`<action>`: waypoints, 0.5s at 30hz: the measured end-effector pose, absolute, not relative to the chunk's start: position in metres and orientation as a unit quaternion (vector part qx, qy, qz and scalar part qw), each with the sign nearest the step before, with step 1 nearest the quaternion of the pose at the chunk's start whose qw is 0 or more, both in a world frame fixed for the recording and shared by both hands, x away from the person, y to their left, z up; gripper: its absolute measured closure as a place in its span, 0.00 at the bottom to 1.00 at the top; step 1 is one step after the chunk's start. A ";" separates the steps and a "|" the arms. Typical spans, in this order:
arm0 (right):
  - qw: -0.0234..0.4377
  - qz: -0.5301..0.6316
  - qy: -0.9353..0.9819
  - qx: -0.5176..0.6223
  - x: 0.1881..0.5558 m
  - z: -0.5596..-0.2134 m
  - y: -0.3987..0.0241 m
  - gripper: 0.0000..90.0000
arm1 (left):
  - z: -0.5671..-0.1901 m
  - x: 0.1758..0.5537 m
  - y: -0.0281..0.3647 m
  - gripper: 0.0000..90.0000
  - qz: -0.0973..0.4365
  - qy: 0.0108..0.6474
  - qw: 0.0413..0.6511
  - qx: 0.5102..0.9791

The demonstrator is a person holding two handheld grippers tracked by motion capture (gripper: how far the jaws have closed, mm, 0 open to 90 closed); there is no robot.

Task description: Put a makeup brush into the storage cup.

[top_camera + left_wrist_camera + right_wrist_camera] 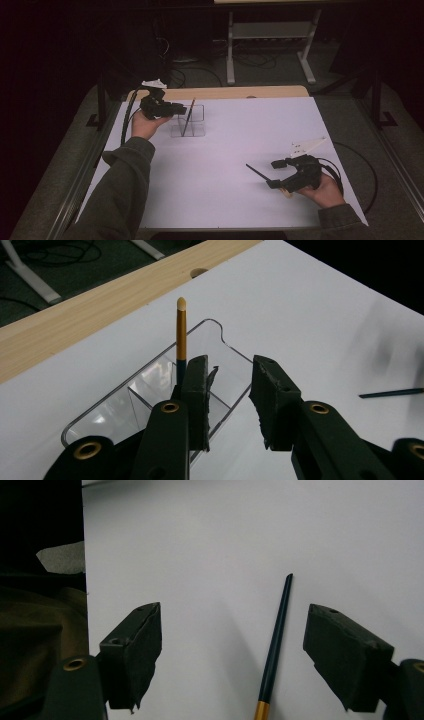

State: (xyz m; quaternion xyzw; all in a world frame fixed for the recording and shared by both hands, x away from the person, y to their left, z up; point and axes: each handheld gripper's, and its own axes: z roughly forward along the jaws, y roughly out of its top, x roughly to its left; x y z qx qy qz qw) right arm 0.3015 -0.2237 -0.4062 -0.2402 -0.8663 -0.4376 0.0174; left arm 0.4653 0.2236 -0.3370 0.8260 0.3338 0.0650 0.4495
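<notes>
A clear divided organizer [196, 128] [125, 405] stands at the back left of the white sheet. A slim stick [189, 116] [181, 332] with a gold band and a cream tip stands upright in it. My left gripper [178, 108] [229, 390] hovers just left of the organizer, open, and the upright stick is beyond its left jaw rather than between the pads. A second dark stick [257, 173] [276, 640] [391, 393] with a gold band lies flat on the sheet at the front right. My right gripper [274, 174] [234, 622] is open around it, and neither pad touches it.
The white sheet [230, 150] covers the table, with a bare wooden strip [235, 92] [75, 315] along the far edge. Behind the table a white metal frame [270, 35] and cables lie on the dark floor. A green sleeve [30, 640] is at the left.
</notes>
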 end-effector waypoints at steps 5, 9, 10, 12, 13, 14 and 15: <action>0.015 -0.437 -0.866 -0.240 0.301 -0.406 -0.224 0.25 | -0.336 0.463 0.226 0.73 0.066 0.336 0.450 0.825; 0.015 -0.437 -0.867 -0.241 0.301 -0.406 -0.223 0.25 | -0.335 0.460 0.227 0.72 0.067 0.337 0.450 0.824; 0.014 -0.436 -0.867 -0.241 0.301 -0.406 -0.223 0.25 | -0.333 0.458 0.227 0.71 0.068 0.335 0.450 0.825; 0.014 -0.436 -0.867 -0.241 0.300 -0.406 -0.223 0.25 | -0.332 0.458 0.227 0.71 0.069 0.332 0.449 0.827; 0.014 -0.436 -0.867 -0.241 0.300 -0.406 -0.223 0.25 | -0.331 0.457 0.226 0.71 0.069 0.333 0.453 0.824; 0.014 -0.436 -0.867 -0.242 0.300 -0.405 -0.224 0.25 | -0.330 0.456 0.226 0.70 0.070 0.330 0.451 0.826; 0.014 -0.436 -0.867 -0.242 0.300 -0.405 -0.224 0.25 | -0.330 0.456 0.226 0.69 0.070 0.330 0.451 0.826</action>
